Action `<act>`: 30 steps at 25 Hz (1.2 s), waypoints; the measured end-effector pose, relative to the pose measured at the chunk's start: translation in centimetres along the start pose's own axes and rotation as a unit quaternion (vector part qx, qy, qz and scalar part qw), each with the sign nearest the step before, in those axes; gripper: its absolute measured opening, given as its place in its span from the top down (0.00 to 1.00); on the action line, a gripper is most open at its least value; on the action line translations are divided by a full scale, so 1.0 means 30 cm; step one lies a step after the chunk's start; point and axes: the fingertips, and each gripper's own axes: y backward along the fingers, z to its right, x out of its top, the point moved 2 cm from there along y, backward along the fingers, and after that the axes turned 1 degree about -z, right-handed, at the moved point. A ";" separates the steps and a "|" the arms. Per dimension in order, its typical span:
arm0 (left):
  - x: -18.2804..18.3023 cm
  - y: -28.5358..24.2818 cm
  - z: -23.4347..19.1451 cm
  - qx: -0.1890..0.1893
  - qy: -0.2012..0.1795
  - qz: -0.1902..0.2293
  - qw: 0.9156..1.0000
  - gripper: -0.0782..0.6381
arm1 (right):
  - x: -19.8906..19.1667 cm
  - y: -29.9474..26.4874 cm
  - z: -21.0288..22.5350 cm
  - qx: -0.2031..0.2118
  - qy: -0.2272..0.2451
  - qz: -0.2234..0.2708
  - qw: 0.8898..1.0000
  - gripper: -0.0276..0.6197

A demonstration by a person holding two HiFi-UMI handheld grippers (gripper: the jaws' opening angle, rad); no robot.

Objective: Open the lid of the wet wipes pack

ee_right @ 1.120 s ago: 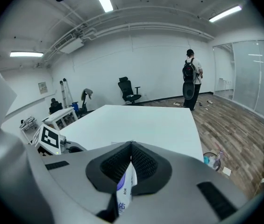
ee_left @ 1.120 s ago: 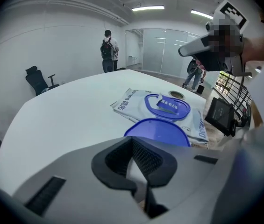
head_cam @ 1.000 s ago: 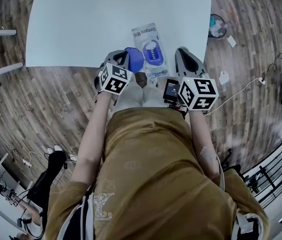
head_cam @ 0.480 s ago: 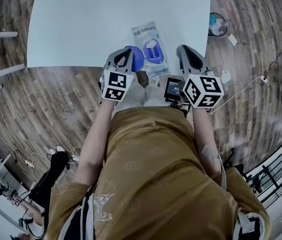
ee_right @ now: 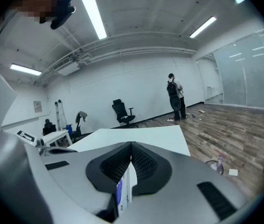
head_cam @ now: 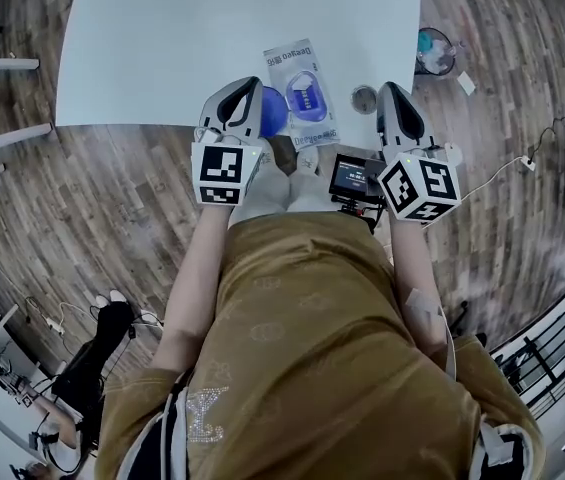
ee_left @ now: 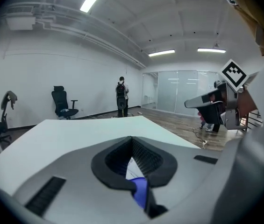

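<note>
The wet wipes pack (head_cam: 297,66) lies flat on the white table (head_cam: 162,48) near its front edge. Its blue lid (head_cam: 275,115) is swung open to the left of the oval opening (head_cam: 308,100). My left gripper (head_cam: 246,85) hovers just left of the lid with its jaws together. In the left gripper view (ee_left: 132,141) the lid (ee_left: 140,190) shows low in the gap. I cannot tell whether they touch. My right gripper (head_cam: 392,89) is to the right, apart from the pack, jaws together (ee_right: 131,148). A thin white, blue-printed strip (ee_right: 124,190) shows low between them.
A small grey round thing (head_cam: 364,99) lies on the table between pack and right gripper. A device with a lit screen (head_cam: 353,176) sits below the table edge. A bin (head_cam: 434,51) stands on the wooden floor. An office chair (ee_left: 62,101) and a standing person (ee_left: 121,96) are far off.
The right gripper has moved right, away from the pack's edge, uncovering the grey round thing. The left gripper has shifted forward beside the open lid. The pack has stayed put.
</note>
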 end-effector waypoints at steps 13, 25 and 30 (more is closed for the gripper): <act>0.175 0.130 0.036 0.050 -0.009 0.063 0.997 0.88 | 0.117 0.107 0.060 0.031 -0.137 0.090 0.986 0.95; 0.327 0.227 0.047 0.073 -0.003 0.115 0.991 0.88 | 0.235 0.125 -0.144 0.061 0.137 0.110 0.983 0.94; 0.343 0.258 0.024 0.089 -0.014 0.117 0.989 0.88 | 0.262 0.111 -0.168 0.058 0.157 0.121 0.978 0.94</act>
